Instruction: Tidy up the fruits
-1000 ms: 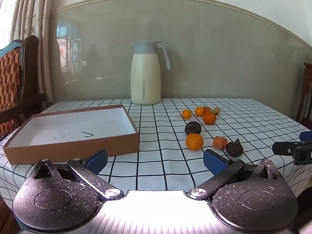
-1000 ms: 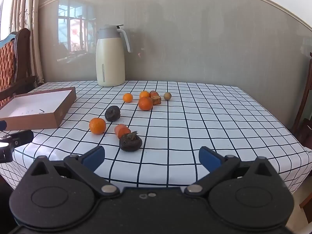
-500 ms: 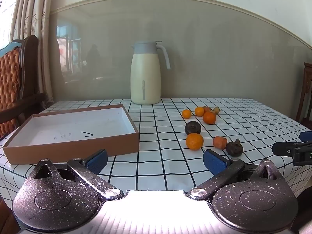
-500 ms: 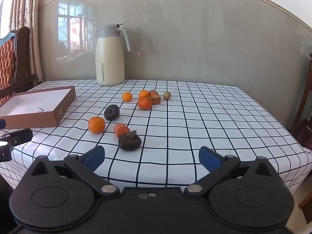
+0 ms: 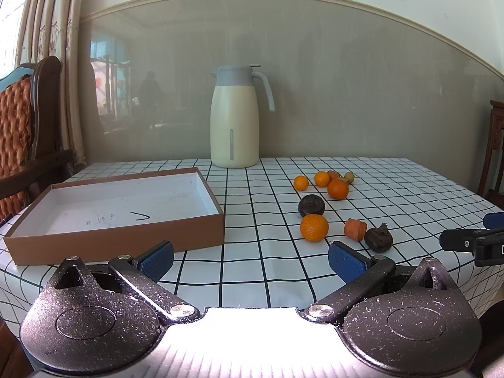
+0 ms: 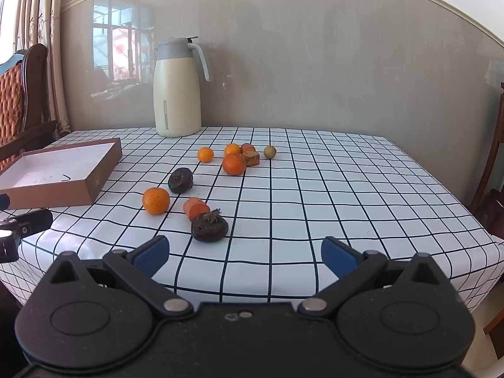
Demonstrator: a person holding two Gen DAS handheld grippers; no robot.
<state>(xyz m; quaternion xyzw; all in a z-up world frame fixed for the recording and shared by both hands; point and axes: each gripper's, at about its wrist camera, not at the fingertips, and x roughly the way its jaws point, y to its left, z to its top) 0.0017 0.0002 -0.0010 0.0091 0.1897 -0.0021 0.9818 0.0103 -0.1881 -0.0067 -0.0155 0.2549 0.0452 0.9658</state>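
Several fruits lie loose on the checked tablecloth: a near orange [image 5: 314, 227] [image 6: 156, 200], a dark round fruit [image 5: 311, 205] [image 6: 180, 180], an orange-red piece [image 5: 355, 229] [image 6: 196, 208], a dark fruit with a stalk [image 5: 378, 239] [image 6: 209, 226], and a far cluster of small oranges [image 5: 337, 188] [image 6: 234, 164]. An empty brown box with a white inside [image 5: 116, 206] [image 6: 63, 170] sits at the left. My left gripper [image 5: 250, 261] is open and empty at the table's near edge. My right gripper [image 6: 244, 255] is open and empty, just short of the stalked fruit.
A cream thermos jug [image 5: 234, 119] [image 6: 177, 89] stands at the back by the wall. A padded wooden chair [image 5: 22, 126] is at the left, another chair [image 6: 494, 170] at the right. The other gripper's tip shows at the view edges [image 5: 472, 242] [image 6: 19, 223].
The right gripper has moved slightly forward and to the left toward the stalked dark fruit. The left view is nearly unchanged.
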